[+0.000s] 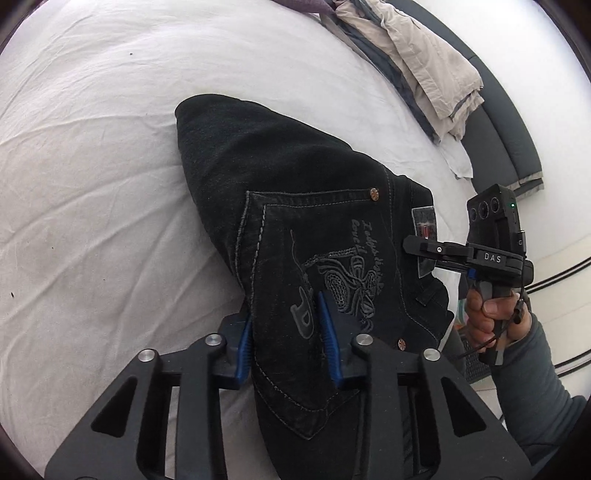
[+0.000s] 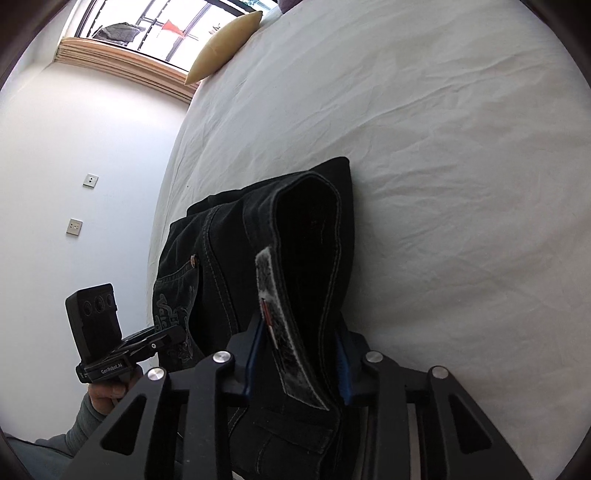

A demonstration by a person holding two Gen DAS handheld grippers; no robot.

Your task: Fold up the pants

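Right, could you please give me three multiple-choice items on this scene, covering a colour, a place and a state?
1. What colour are the jeans? A blue; B black; C beige.
2. Where is the pillow? A on the jeans; B on the floor; C at the bed's far edge, by the window.
3. The jeans are: A folded into a bundle; B spread out full length; C hanging off the bed.

Answers: 1 B, the denim is black in both views. 2 C, it lies at the far edge just below the window. 3 A, the layers lie stacked, with no leg stretched out.
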